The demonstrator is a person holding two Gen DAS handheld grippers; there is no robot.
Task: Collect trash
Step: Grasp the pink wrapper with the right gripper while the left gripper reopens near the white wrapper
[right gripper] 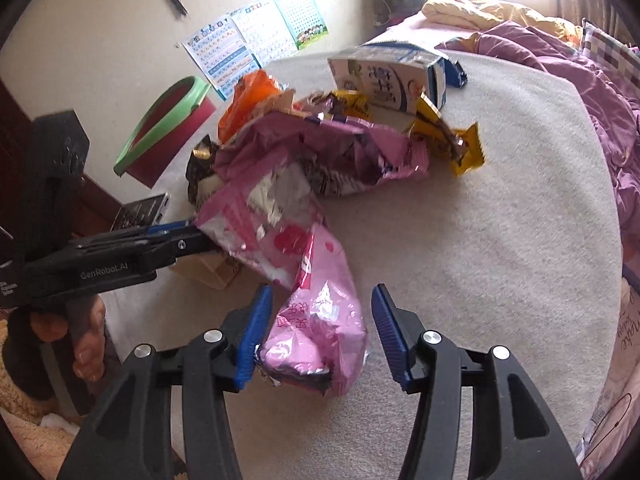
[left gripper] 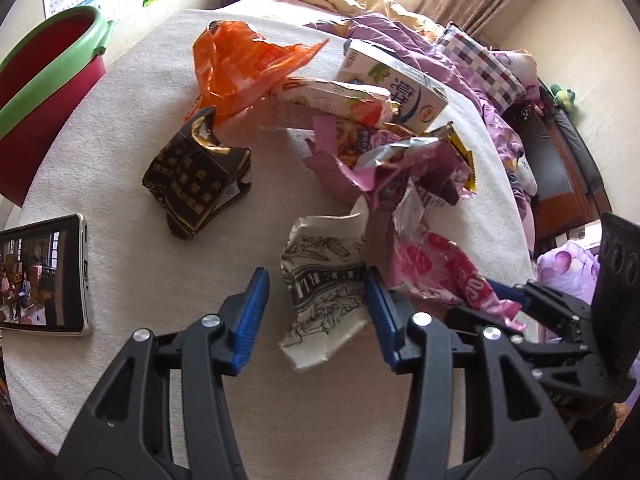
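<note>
A round table [left gripper: 132,92] with a pale cloth has a heap of trash on it. The left gripper [left gripper: 316,308] points down at a crumpled white paper [left gripper: 324,280] with black drawings. Its 2 blue pads are spread, with the paper between them. The right pad touches the paper's edge and the left pad [left gripper: 252,312] stands apart from it, so nothing is pinched. The right gripper [right gripper: 320,328] is spread too, with a shiny pink wrapper [right gripper: 320,320] lying between its pads. The left pad [right gripper: 252,336] touches the wrapper and the other pad is clear of it. Behind these lie a purple bag [right gripper: 320,148], a yellow wrapper [right gripper: 460,148], an orange bag [left gripper: 244,64], a dark brown pack [left gripper: 196,176] and a white and blue carton [left gripper: 400,88]. A phone [left gripper: 44,276] with a lit screen lies at the table's left edge. A red bin [left gripper: 48,76] with a green rim stands beside the table. A bed [right gripper: 560,64] with purple covers is on the other side. A hand [right gripper: 88,344] holds the left gripper's grip.
</note>
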